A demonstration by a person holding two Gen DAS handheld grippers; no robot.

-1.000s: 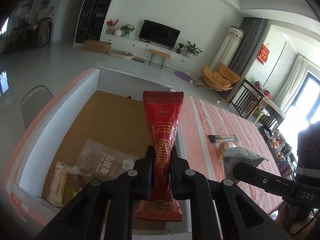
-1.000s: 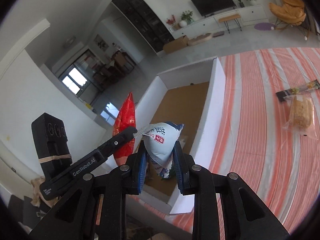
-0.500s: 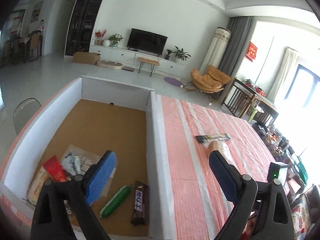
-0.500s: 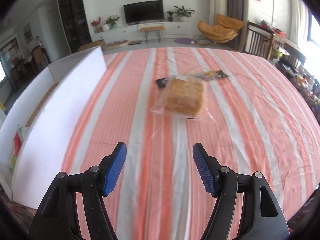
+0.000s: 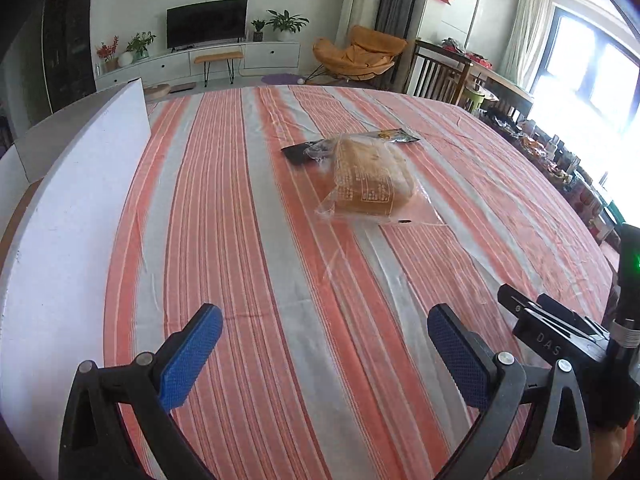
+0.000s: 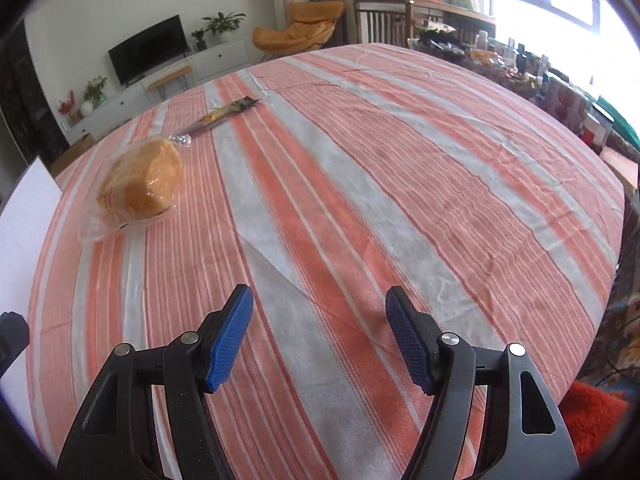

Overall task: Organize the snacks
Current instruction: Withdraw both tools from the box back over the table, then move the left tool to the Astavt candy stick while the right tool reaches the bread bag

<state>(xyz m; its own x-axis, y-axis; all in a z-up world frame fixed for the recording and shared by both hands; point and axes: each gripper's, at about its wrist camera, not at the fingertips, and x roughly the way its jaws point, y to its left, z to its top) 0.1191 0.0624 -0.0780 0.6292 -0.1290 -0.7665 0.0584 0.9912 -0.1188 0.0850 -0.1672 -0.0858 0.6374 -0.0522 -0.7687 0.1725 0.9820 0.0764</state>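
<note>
Both my grippers, left gripper and right gripper, have just been opening: jaws wide, nothing between. I aim at the clear-wrapped golden bread bun touching the slim dark snack bar, both well short of the white-walled cardboard box.

Striped tablecloth carries bagged bread (touching a dark snack bar) and white box.
</note>
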